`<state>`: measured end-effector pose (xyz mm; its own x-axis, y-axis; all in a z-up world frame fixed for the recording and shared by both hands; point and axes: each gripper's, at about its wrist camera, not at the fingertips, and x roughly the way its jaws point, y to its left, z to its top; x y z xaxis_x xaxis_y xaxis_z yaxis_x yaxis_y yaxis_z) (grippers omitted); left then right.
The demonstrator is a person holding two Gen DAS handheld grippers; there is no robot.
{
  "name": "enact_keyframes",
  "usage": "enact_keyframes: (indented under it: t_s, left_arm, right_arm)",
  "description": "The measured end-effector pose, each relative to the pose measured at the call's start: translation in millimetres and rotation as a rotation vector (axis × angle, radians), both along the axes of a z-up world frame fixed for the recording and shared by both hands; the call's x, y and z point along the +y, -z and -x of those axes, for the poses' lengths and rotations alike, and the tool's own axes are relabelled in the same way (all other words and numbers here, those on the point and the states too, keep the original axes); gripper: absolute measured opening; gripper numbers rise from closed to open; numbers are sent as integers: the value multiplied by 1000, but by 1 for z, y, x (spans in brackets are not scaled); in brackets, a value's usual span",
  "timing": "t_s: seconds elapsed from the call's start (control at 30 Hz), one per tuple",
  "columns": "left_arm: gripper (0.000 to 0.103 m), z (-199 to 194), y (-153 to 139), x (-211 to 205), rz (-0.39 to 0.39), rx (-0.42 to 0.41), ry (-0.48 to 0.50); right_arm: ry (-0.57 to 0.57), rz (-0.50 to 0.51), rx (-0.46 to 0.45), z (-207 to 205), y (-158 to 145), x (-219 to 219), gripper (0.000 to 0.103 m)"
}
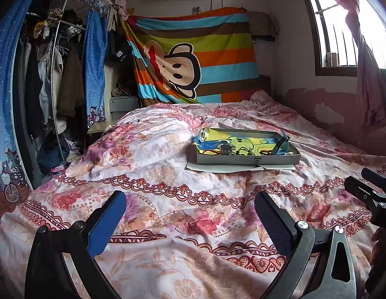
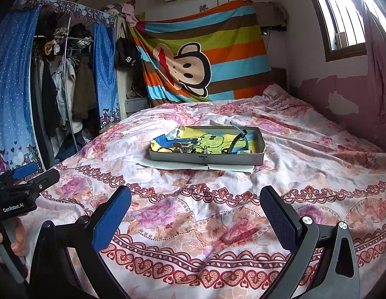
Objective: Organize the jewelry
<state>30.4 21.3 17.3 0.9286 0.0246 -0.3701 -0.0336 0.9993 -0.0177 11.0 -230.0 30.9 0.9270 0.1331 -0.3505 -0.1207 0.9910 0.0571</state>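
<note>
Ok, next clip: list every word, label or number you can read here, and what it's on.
"GenRobot.AI": white print on the left gripper body, seen from the right wrist view.
Small dark label on the tray front wall: too small to read.
White mark on the black cap hanging by the wardrobe: not legible.

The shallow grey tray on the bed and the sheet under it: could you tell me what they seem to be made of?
The tray looks like matte grey cardboard: flat, thin walls with crisp folded corners, though thin metal is possible. The sheet beneath looks like white paper, thin and flat with a notched edge.
</note>
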Motion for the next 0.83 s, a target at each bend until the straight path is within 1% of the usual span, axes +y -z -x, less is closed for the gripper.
enact_keyframes:
  t_s: [0.1,0.2,0.3,0.83]
  left_arm:
    - [103,0,-1,-1,-19,6,5]
    - [103,1,-1,-4,-56,-2,-17]
    - [103,1,0,-5,-74,-2,-25]
    - [103,-1,2,-7,-89,12,-9]
  right_arm:
    - [-1,1,0,-1,0,0,101]
    - [-1,1,1,0,0,0,101]
    - [-2,1,2,0,0,0,101]
    - [-4,3,6,2,3,1,101]
